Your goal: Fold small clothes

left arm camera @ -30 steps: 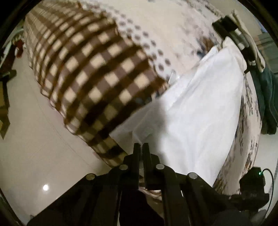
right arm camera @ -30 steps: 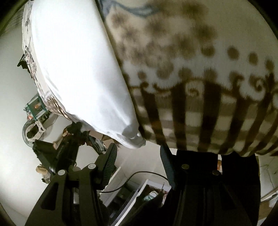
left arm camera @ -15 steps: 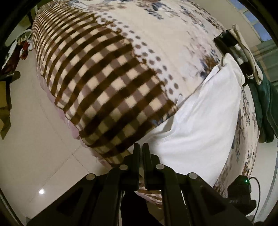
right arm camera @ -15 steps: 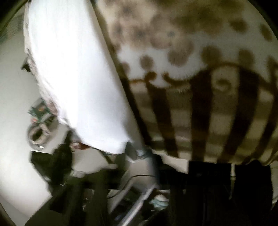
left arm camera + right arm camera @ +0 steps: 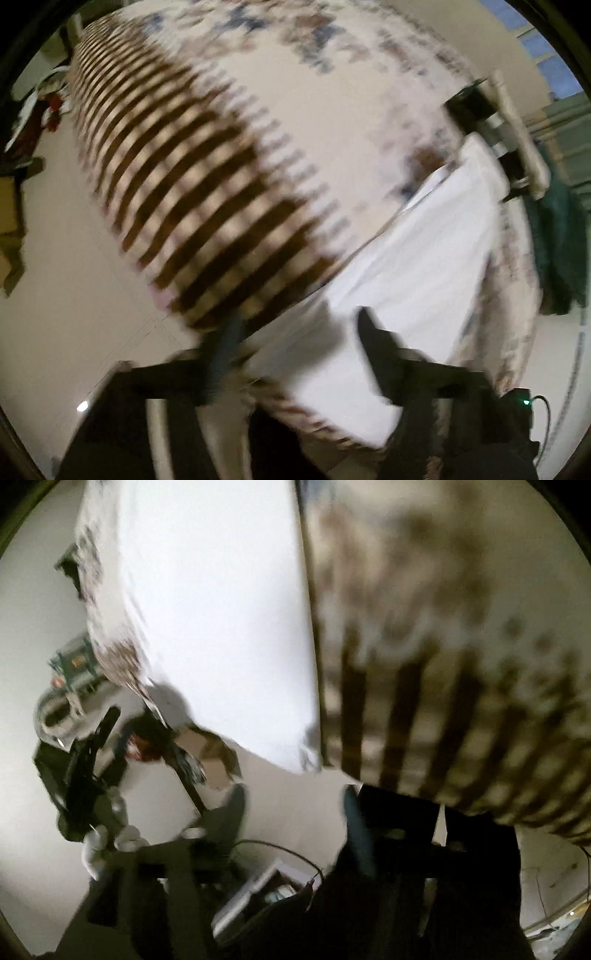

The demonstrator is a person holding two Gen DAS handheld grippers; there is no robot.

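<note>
In the left wrist view, the left hand-held gripper [image 5: 299, 332] has its two dark fingers spread apart and opening, with nothing pinched between them. Right past the fingertips lies the white cloth [image 5: 413, 266], flat and smooth on the bed, its near corner reaching between the two fingers. The cloth lies close to the bed's edge, which curves down along the right side with a flowery trim. Beside the cloth, to the left, is a fuzzy blanket [image 5: 207, 192] with brown and cream checks and a spotted, flowery top part (all of it blurry). Left of the bed there is a wide stretch of bare, shiny floor [image 5: 66, 317]. At the far right a dark green cloth [image 5: 557, 236] hangs past the bed. In the right wrist view, the right hand-held gripper [image 5: 293, 808] also has its fingers spread and opening, with only floor showing between them. The white cloth [image 5: 221, 620] is above the fingers, and its lower corner hangs at the bed's edge just above the gap. The brown striped blanket [image 5: 461, 686] fills the right side and touches the cloth along a long straight line. Under the bed's edge the pale floor [image 5: 291, 782] is open in the middle, but the left is crowded with dark, messy things too blurry to name, and a thin black wire [image 5: 280, 849] loops near the fingers.
</note>
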